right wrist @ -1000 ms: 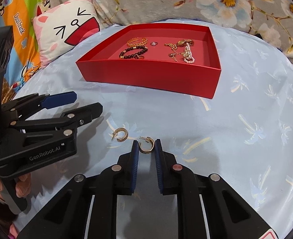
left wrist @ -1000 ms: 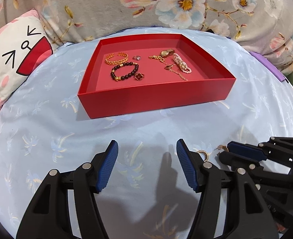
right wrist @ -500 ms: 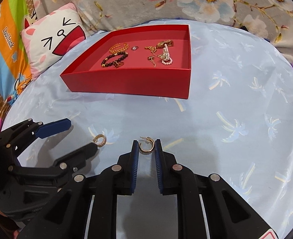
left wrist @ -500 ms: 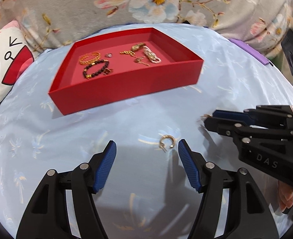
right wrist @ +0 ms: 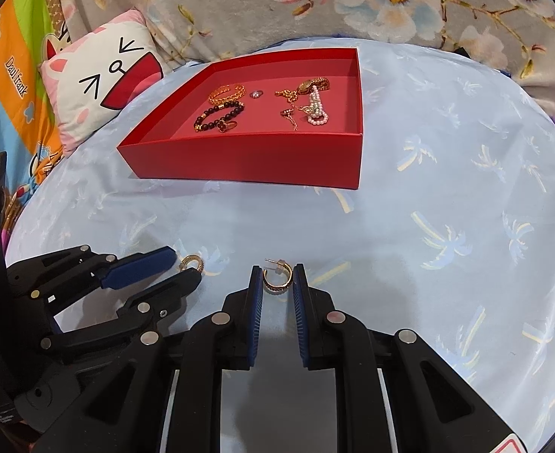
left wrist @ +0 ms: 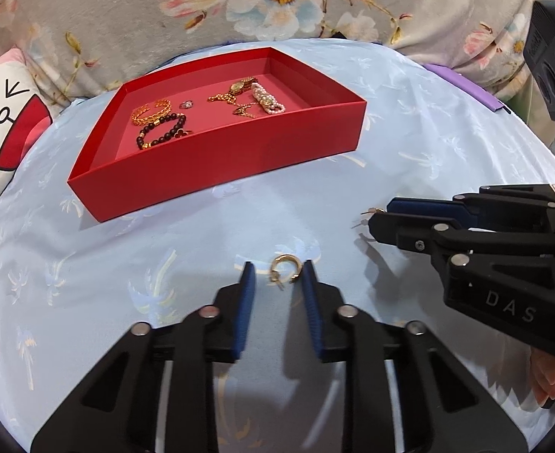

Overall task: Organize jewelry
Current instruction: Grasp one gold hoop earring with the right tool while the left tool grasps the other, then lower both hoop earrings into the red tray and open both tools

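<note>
Showing clearly only in the left wrist view: left gripper [left wrist: 277, 270] standing narrow but not closed around a gold hoop earring [left wrist: 285, 258], this one lying on the pale blue cloth [left wrist: 88, 283] at the near side, right pad just beside it, left pad apart. Showing only in the right wrist view: right gripper [right wrist: 277, 273] pinching a second gold hoop earring [right wrist: 277, 287] between both pads, post pointing left. Hiding most of this second earring in the left wrist view behind black fingers, only the post tip peeking out. Sitting farther back, a red tray [left wrist: 217, 166] holding a gold bangle [left wrist: 151, 112], a dark bead bracelet [left wrist: 160, 136] and a pearl bracelet [left wrist: 268, 100]; thin chains there being too tangled for telling apart.
</note>
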Demonstrator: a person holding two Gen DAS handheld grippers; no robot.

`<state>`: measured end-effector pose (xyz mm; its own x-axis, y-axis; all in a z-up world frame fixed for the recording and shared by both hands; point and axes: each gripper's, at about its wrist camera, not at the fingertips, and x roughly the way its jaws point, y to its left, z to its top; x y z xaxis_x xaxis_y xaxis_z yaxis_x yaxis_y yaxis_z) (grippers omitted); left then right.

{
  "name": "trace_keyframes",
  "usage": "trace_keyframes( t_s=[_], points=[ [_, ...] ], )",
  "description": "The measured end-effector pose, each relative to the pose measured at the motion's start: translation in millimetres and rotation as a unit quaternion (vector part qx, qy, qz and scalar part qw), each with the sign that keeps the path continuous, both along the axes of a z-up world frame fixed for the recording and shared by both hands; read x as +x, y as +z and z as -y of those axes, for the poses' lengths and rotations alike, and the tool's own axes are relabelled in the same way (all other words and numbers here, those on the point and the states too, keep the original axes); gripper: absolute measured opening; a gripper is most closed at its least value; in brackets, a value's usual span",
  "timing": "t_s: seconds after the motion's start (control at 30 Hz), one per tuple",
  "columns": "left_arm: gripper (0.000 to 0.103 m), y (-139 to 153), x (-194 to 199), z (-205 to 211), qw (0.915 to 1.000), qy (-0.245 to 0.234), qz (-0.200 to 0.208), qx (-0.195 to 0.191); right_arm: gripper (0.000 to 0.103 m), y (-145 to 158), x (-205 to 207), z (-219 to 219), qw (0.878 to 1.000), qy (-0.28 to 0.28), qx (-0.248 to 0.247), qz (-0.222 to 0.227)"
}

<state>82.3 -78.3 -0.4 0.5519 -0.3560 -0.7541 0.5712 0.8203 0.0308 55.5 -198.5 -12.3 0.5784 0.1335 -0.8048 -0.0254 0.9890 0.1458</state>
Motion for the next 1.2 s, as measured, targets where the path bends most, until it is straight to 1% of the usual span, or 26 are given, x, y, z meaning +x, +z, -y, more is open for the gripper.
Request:
trace_keyframes(
  t_s=[0.03,0.33,0.43,0.53,0.6,0.67,0.8,0.83,0.93,1.0,1.07,1.2],
  points=[
    [0.016,0.1,-0.5,0.0,1.0,-0.002,0.0,-0.001,0.015,0.1,0.0,-0.1,1.0,0.0,0.0,0.0],
    [0.016,1.1,-1.2,-1.4,1.0,-0.004,-0.004,-0.007,0.015,0.8,-0.3,0.1,1.0,-0.001,0.001,0.001],
    [0.016,7.7,-0.7,-5.8,0.9997,-0.005,-0.011,-0.023,0.015,4.6,-1.8,0.6,1.0,0.0,0.006,0.006],
    [0.016,20.3,2.9,-11.9,0.9991,-0.001,-0.012,-0.041,0.015,16.8,-5.1,2.9,1.0,-0.001,0.016,0.02],
    [0.016,33.1,9.4,-17.5,0.9986,0.004,-0.011,-0.052,0.015,32.9,-4.0,4.7,0.999,0.0,0.011,0.04],
    [0.016,46.7,19.3,-22.2,0.9981,0.011,-0.006,-0.06,0.015,49.6,3.5,7.3,0.998,0.001,0.005,0.055],
    [0.016,79.5,50.0,-25.0,0.9972,0.024,0.013,-0.069,0.015,74.4,36.4,15.5,0.998,-0.001,0.01,0.065],
    [0.016,87.1,59.9,-23.5,0.997,0.027,0.016,-0.07,0.015,77.2,46.1,17.4,0.998,-0.003,0.011,0.064],
    [0.016,100.2,87.0,-16.5,0.9968,0.032,0.021,-0.07,0.015,78.1,76.7,24.7,0.998,-0.004,0.039,0.047],
    [0.016,101.1,104.5,-8.0,0.9971,0.038,0.022,-0.062,0.015,73.0,95.7,26.4,0.998,-0.004,0.051,0.034],
    [0.016,96.4,124.4,1.9,0.9975,0.042,0.013,-0.056,0.015,64.3,111.6,26.5,0.998,-0.007,0.055,0.022],
    [0.016,74.5,158.0,20.3,0.9978,0.05,-0.015,-0.04,0.015,44.8,134.4,24.0,0.998,-0.007,0.056,-0.003]
  ],
)
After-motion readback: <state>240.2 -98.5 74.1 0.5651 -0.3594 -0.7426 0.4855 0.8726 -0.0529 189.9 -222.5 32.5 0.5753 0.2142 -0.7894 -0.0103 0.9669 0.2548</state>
